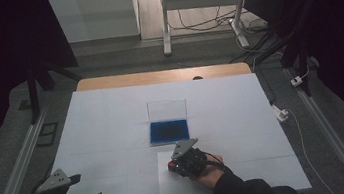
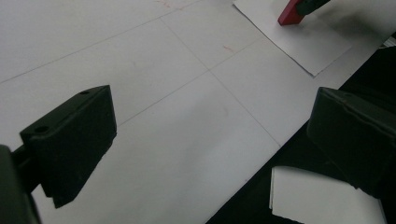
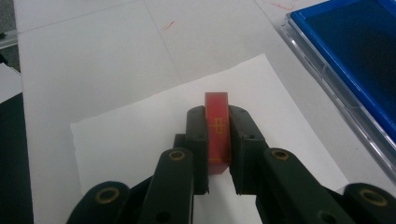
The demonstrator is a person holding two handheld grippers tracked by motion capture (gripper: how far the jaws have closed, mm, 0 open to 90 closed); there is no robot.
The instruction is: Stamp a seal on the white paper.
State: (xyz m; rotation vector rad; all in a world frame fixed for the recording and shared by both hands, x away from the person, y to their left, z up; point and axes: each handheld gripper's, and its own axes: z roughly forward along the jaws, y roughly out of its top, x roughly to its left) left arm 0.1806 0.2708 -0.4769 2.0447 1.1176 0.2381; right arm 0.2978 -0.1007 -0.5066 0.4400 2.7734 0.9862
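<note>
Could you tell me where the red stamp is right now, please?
The red stamp is clamped in the right tool, over the white paper sheet, just nearer the person than the blue ink pad.

The red block (image 3: 217, 135) sits clamped between the right gripper (image 3: 218, 145) jaws, its lower end hidden; its yellow markings are too small to read. The blue tray (image 3: 345, 51) is cut off at the right gripper view's edge.

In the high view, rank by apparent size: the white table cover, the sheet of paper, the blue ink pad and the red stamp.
1. White table cover, by far the largest.
2. Sheet of paper, partly hidden by the right gripper.
3. Blue ink pad, somewhat smaller than the paper.
4. Red stamp, a sliver between the jaws.
</note>
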